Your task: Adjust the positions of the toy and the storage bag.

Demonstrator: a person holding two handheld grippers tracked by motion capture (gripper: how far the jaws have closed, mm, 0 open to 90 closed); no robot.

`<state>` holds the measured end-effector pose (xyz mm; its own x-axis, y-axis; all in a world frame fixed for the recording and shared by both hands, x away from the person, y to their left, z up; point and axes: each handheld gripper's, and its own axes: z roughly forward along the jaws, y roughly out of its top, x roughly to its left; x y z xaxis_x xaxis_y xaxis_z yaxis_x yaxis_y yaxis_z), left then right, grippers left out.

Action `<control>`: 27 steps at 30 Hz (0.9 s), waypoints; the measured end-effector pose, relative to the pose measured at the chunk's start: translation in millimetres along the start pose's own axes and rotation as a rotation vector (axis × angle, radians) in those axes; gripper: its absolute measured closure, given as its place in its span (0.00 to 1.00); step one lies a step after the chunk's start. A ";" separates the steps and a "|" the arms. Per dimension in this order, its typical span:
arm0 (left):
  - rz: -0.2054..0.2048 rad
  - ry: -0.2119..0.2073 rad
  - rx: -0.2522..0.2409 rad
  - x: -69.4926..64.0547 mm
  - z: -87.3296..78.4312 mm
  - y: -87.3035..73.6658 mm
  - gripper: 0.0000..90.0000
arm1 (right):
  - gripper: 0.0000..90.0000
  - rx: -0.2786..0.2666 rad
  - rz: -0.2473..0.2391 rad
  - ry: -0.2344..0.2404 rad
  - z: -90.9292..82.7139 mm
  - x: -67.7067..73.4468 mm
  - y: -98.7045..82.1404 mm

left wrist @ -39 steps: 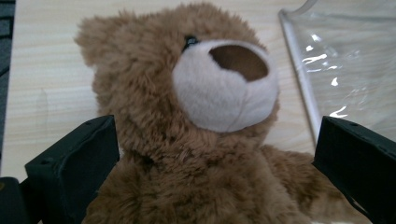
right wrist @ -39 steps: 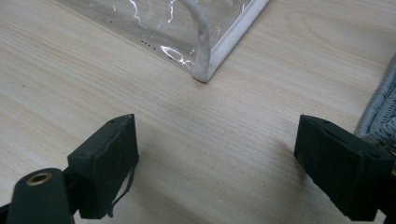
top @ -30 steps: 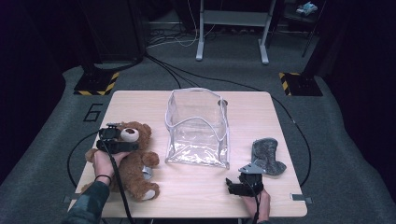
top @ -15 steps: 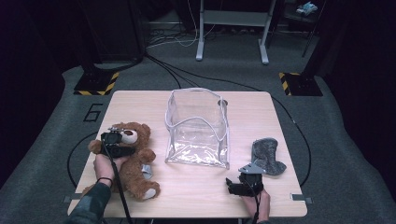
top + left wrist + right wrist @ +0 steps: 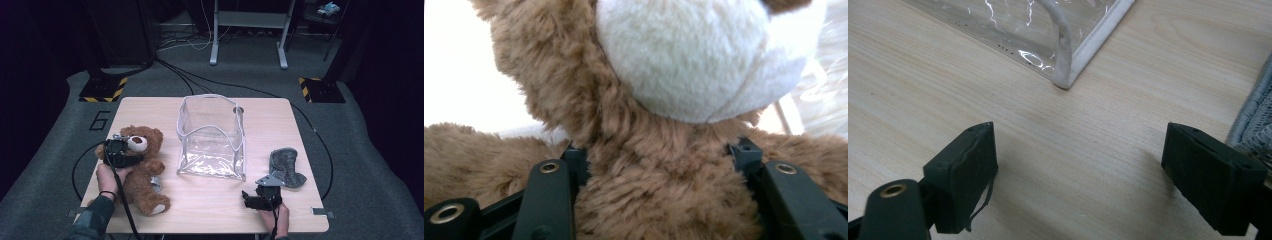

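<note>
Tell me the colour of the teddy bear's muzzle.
Cream-white, set against brown fur; the teddy bear's muzzle shows best in the left gripper view.

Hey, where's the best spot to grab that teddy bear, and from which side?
Judging by its pose, the neck: the teddy bear lies on its back and narrows below the white muzzle. Come from above, one finger each side. The left gripper already straddles it there, having just been closing.

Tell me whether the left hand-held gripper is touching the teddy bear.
Touching. The left gripper view shows the left hand-held gripper with both black jaws, which have just been closing, pressed into the fur at the teddy bear's neck, with no gap on either side.
</note>
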<state>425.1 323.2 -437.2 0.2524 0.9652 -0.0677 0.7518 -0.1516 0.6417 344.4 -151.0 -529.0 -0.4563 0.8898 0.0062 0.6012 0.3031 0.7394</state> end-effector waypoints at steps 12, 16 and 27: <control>-0.012 -0.004 -0.205 -2.7 -25.2 13.3 0.56 | 0.15 0.000 0.000 0.000 -0.1 0.0 0.0; -0.011 -0.008 -0.221 -3.9 -27.3 19.8 0.56 | 0.15 -0.001 0.000 0.000 0.0 -0.1 0.0; 0.011 0.011 -0.299 -6.4 -38.2 40.4 0.56 | 0.16 -0.001 -0.001 0.000 0.0 -0.1 0.0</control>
<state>430.7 319.0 -381.6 0.2522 0.9663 -0.0521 0.5361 -0.0947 0.8388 344.4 -151.1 -529.0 -0.4568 0.8895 0.0057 0.6003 0.3035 0.7399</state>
